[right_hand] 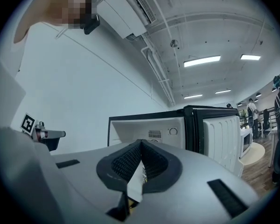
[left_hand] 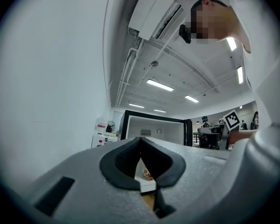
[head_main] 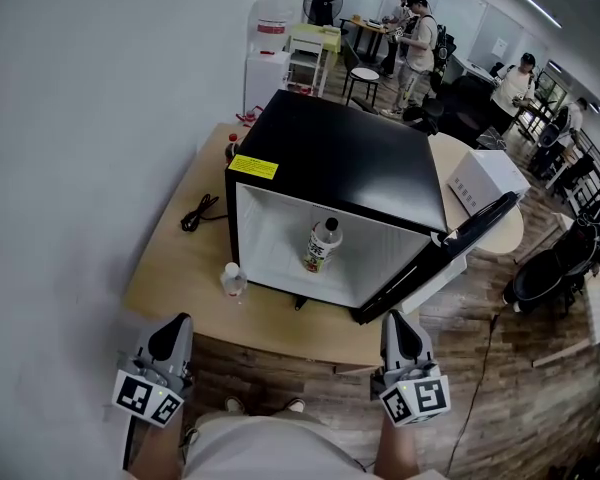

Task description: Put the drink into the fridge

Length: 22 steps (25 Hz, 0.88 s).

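Hand-held grippers: two. The left hand-held gripper (head_main: 175,326) and the right hand-held gripper (head_main: 400,326) hang side by side just short of the counter's near edge. Each has its jaws pressed together with nothing between them.
Fridge: one black fridge (head_main: 340,153) on the wooden counter (head_main: 180,268), with a white inside.
Drink: one bottle (head_main: 323,245) stands upright inside the fridge, about mid-floor and apart from its walls.
Door: one door (head_main: 450,253) is swung wide to the right. Its free end reaches toward the counter's front edge, near the right hand-held gripper.
Other bottles: two. A small bottle (head_main: 234,280) stands on the counter just in front of the fridge's left corner. A dark bottle (head_main: 232,147) stands at its back left.
Cable: one (head_main: 200,212), left of the fridge.
White box: one (head_main: 487,176), behind the door.
Open room: a bare strip of counter runs along the front. The fridge mouth is unblocked between the two hand-held grippers.
Left side: a white wall (head_main: 90,118) closes it off.
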Tool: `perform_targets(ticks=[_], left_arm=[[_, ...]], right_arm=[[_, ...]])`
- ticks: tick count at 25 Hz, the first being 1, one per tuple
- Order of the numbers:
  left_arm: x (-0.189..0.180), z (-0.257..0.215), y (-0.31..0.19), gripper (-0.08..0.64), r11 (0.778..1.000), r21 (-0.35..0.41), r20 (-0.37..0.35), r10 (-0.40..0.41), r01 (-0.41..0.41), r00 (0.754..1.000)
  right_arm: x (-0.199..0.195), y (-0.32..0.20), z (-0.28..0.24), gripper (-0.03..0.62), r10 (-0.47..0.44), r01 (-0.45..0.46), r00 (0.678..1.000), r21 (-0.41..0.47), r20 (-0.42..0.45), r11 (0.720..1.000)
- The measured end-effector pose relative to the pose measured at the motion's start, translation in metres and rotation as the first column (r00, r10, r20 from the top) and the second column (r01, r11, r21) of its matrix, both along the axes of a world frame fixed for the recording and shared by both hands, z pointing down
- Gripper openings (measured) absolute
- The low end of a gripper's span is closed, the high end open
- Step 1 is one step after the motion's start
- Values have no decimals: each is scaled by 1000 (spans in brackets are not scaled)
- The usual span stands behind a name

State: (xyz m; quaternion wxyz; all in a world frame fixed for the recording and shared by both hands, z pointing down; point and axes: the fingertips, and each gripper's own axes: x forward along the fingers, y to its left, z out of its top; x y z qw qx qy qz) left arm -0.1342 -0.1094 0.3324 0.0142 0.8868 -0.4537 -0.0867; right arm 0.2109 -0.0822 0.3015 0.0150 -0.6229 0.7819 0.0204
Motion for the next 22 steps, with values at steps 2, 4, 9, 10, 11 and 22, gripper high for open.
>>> perform_targets(ticks=[2, 4, 9, 10, 11, 22], left_arm=[[0, 1, 0, 14, 1000, -4, -1, 5, -5, 1000], [1, 2, 0, 14, 1000, -5, -3, 12, -12, 1000], [4, 14, -2, 14, 1000, -21, -14, 21, -22, 1000], [3, 17, -2, 14, 999, -26, -20, 17, -18, 1000], [4, 19, -3, 14, 999, -29, -24, 16, -16, 1000], [21, 19, -5, 14, 999, -23, -14, 27, -28, 1000]], right_arm=[[-2, 1, 1, 3, -1, 1, 1000, -4, 2, 1000], [-3, 1, 3, 3, -2, 2, 1000, -7, 2, 1000], [-8, -2, 11, 3, -11, 10, 1000, -19, -7, 1000], [-10, -2, 12, 3, -14, 14, 1000, -22, -10, 1000], [-10, -3, 14, 3, -17, 17, 1000, -25, -14, 1000], [0, -8, 18, 3, -20, 19, 1000, -33, -19, 999]])
